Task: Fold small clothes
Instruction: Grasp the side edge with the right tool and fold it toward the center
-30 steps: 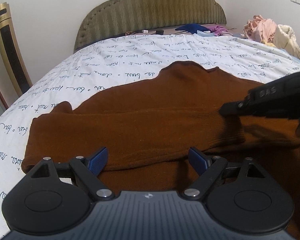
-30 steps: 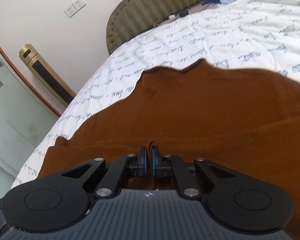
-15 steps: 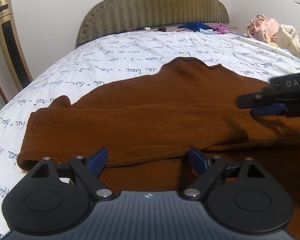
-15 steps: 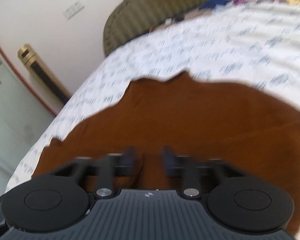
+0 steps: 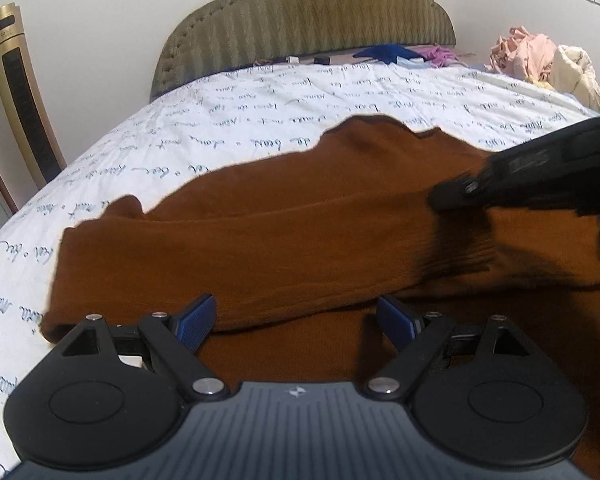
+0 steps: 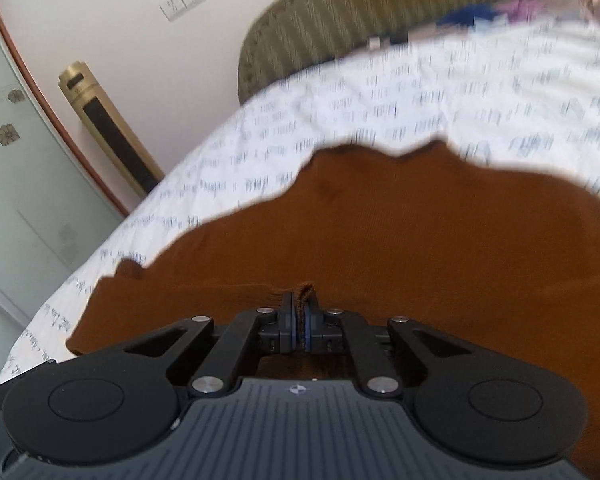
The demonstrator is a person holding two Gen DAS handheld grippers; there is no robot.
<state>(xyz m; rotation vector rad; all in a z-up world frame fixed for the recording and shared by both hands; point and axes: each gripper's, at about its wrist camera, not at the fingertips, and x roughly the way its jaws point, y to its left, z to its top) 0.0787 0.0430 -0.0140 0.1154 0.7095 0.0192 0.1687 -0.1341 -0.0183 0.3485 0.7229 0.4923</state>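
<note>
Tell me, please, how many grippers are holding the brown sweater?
1: the right gripper pinches a sweater fold; the left gripper hovers open above it.

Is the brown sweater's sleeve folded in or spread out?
Folded in: the sleeve lies across the sweater body, its cuff pinched by the right gripper.

Motion blur smears the bedsheet [image 6: 440, 92] lettering and headboard [image 6: 380, 12] in the right wrist view.

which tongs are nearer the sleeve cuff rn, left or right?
Right. The right tongs are shut on the sleeve cuff of the brown sweater. The left tongs are open at the folded sleeve's near edge, apart from it.
</note>
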